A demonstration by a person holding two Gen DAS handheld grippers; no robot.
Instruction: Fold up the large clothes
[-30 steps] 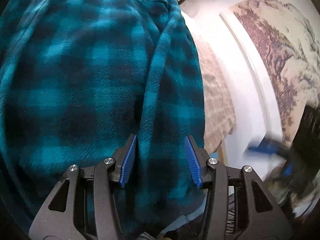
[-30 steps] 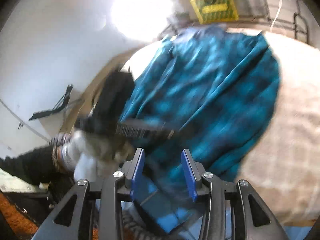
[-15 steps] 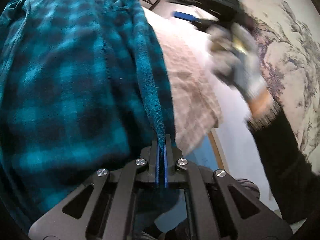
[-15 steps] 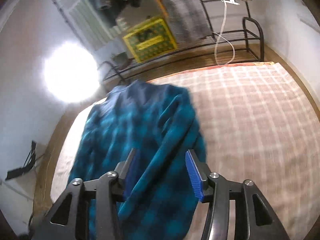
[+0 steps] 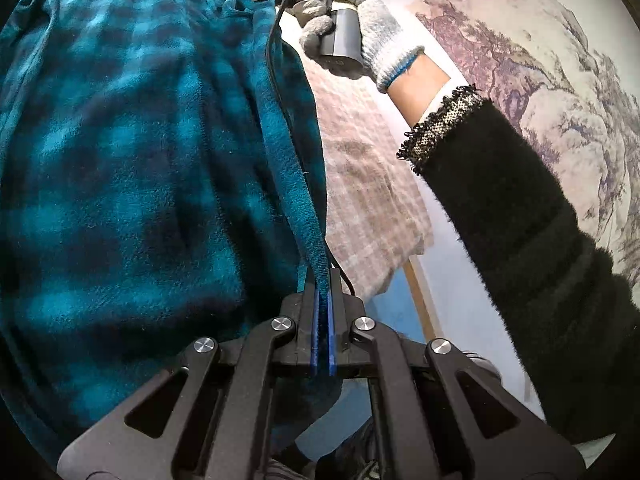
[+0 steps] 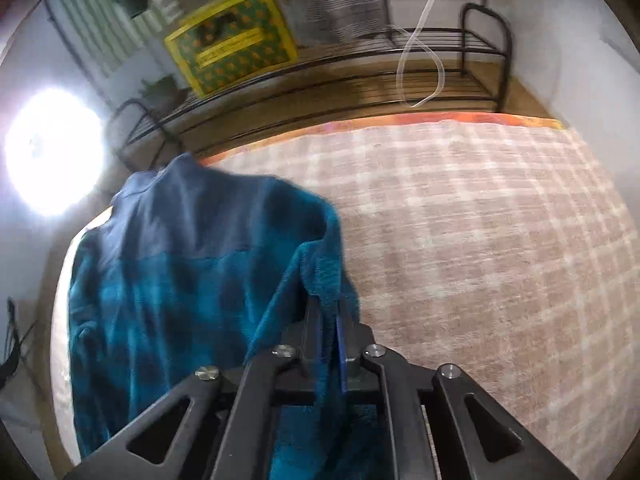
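While fuzzy plaid fleece (image 5: 140,168) drapes checked bedcover (image 6: 480,240) | L gripper (image 5: 322,320) + R gripper (image 6: 328,340) clamp its edge

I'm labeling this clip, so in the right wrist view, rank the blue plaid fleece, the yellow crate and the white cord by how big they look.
Largest to smallest, as they look:
1. Blue plaid fleece, though it sits nearest the camera, which inflates it.
2. Yellow crate, far back.
3. White cord, thin and looping, clearly the least area.

Garment (image 5: 140,168): fuzzy matt fleece. Bedcover (image 6: 480,240): soft woven cloth. Glove (image 5: 372,28): knit.
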